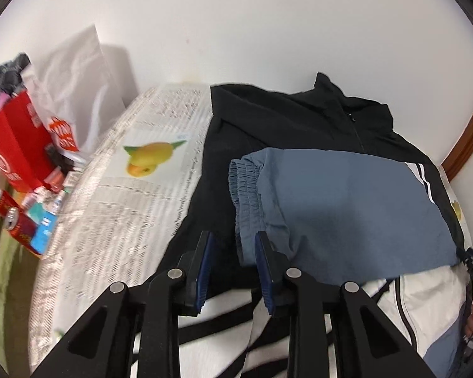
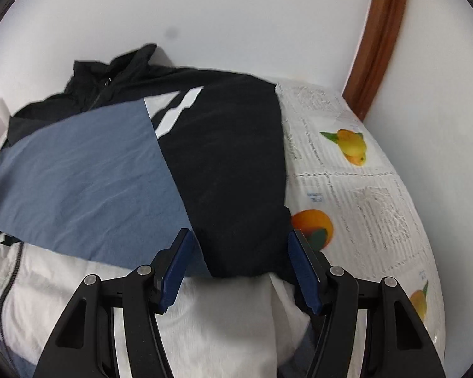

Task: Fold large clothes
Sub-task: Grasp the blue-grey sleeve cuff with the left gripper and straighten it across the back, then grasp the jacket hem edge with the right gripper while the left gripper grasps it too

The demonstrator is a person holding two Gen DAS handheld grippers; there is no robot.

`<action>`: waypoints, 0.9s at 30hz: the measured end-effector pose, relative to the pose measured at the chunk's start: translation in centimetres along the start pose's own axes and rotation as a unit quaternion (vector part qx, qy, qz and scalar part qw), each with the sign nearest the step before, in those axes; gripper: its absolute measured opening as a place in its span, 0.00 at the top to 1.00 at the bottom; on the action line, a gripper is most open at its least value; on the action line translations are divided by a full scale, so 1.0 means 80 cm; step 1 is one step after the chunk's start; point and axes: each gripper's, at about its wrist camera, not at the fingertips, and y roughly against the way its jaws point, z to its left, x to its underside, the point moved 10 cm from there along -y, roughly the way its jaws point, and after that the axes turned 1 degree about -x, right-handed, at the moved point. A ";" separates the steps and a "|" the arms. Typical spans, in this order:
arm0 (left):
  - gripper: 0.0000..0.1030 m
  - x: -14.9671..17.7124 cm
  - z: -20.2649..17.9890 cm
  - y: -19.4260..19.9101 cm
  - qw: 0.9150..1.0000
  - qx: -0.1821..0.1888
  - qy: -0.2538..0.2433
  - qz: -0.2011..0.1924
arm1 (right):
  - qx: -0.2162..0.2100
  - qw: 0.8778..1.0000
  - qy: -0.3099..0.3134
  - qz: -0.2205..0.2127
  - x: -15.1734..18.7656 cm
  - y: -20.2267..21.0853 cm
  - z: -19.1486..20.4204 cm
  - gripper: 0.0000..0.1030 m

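Both grippers hang over the jacket (image 2: pixel 230 170) on the fruit-print tablecloth (image 2: pixel 356 189): the left gripper (image 1: pixel 233 267) slightly parted and apparently empty beside the blue sleeve's cuff (image 1: pixel 246 186), the right gripper (image 2: pixel 239 267) spread wide across the black sleeve's end. To fold neatly, smooth both sleeves flat first. Black, blue and white panels lie zipped, collar toward the wall.

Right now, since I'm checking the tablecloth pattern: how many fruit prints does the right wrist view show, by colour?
Yellow fruit prints: 2
Orange fruit prints: 1
Total: 3
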 end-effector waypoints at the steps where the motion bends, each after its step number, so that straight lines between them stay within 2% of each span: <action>1: 0.75 0.002 0.002 0.012 1.000 -0.004 -0.001 -0.005 | -0.005 1.000 0.001 -0.005 0.001 0.010 -0.001 0.40; 6: 0.75 0.019 0.005 0.063 1.000 -0.009 -0.001 -0.019 | -0.008 0.999 0.011 -0.031 0.012 0.065 -0.007 0.40; 8: 0.75 0.032 0.007 0.089 0.999 -0.019 -0.001 -0.027 | -0.019 0.999 0.013 -0.037 0.021 0.088 -0.009 0.40; 11: 0.75 0.055 0.008 0.120 0.999 -0.014 0.007 -0.032 | -0.023 0.999 0.011 -0.048 0.038 0.118 -0.016 0.40; 18: 0.75 0.105 0.015 0.173 0.999 -0.010 0.021 -0.041 | -0.052 0.998 -0.003 -0.034 0.088 0.165 -0.025 0.40; 23: 0.47 0.127 0.019 0.192 0.999 0.009 -0.001 -0.047 | -0.030 0.999 -0.006 -0.045 0.125 0.202 -0.027 0.40; 27: 0.45 0.141 0.027 0.189 0.998 0.038 -0.022 -0.033 | -0.012 0.999 -0.028 -0.038 0.160 0.225 -0.034 0.40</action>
